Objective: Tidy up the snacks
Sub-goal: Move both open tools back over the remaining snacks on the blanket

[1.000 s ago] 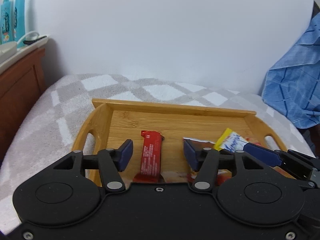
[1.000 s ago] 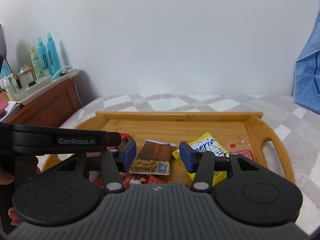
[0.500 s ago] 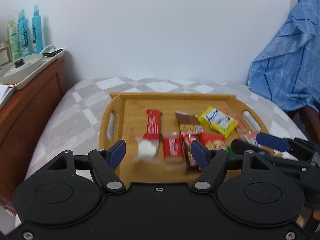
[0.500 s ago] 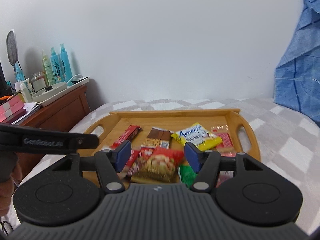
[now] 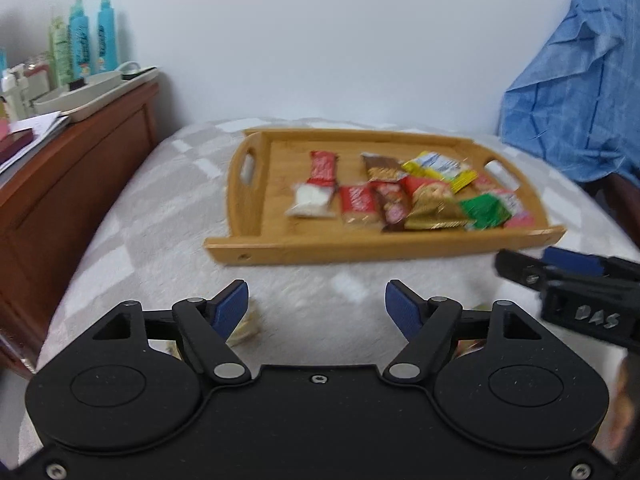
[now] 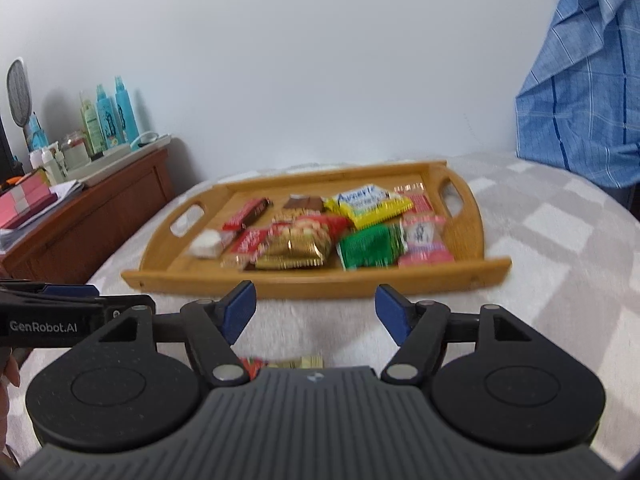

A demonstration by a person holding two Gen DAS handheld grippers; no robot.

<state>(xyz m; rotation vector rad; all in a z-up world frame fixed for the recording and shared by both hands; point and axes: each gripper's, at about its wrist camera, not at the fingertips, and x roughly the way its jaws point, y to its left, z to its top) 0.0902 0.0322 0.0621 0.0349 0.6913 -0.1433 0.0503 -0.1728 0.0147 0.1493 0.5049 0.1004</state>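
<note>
A wooden tray (image 5: 256, 246) (image 6: 280, 286) lies on the checked bed cover and holds several snack packs: a red bar (image 5: 322, 164), a yellow pack (image 6: 368, 204), a gold pack (image 6: 292, 250) and a green pack (image 6: 370, 246). My left gripper (image 5: 316, 308) is open and empty, pulled back before the tray's near edge. My right gripper (image 6: 316, 312) is open and empty, also short of the tray. A loose snack (image 5: 246, 328) lies on the cover beside my left fingertip. Another loose snack (image 6: 280, 362) peeks out under my right gripper.
A brown wooden cabinet (image 5: 60, 184) stands at the left with bottles (image 5: 90, 36) and a white tray on top. A blue checked cloth (image 5: 576, 92) (image 6: 588, 80) hangs at the right. A white wall is behind the bed.
Both grippers have drawn back from over the tray to the near side of it. The whole tray has come into view. Both stay open and empty.
</note>
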